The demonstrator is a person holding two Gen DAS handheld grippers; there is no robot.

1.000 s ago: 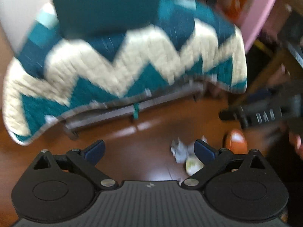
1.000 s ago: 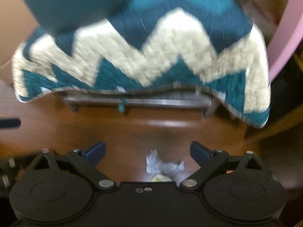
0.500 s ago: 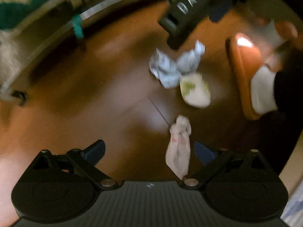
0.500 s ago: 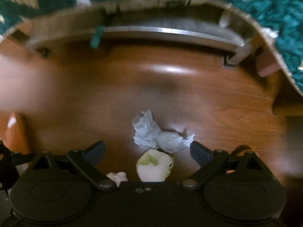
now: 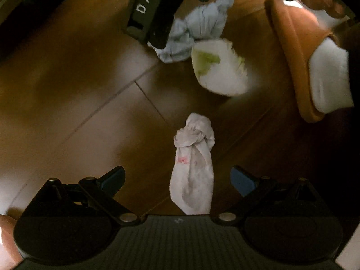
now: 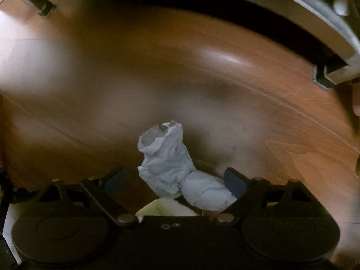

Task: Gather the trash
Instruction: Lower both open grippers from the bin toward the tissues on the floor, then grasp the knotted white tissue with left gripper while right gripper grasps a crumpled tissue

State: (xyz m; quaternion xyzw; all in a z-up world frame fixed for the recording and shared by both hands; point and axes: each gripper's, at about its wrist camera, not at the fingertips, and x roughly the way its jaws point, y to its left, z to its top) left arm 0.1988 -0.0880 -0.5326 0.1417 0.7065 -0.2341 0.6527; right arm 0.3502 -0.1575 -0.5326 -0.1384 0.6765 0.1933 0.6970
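Note:
A twisted white tissue (image 5: 193,166) with a pink mark lies on the wooden floor between the wide-apart fingers of my left gripper (image 5: 177,178), which is open and touches nothing. Farther off lie a crumpled bluish tissue (image 5: 198,29) and a white paper with a green stain (image 5: 220,67). My right gripper (image 6: 174,178) hangs over that bluish tissue (image 6: 171,168). Its jaws are closing with the tissue between them: the right pad is at its edge, the left pad is apart. The stained paper (image 6: 164,209) shows just under its body. The right gripper's black body (image 5: 153,9) also appears in the left wrist view.
A foot in a white sock and orange slipper (image 5: 292,51) stands right of the trash, with a hand above it. A grey metal bed frame (image 6: 292,11) runs along the far side. Bare wooden floor (image 6: 112,78) stretches to the left.
Both grippers have dropped toward the floor and tipped downward. The zigzag blanket has left the views, and the tissues now sit large and close between the fingers.

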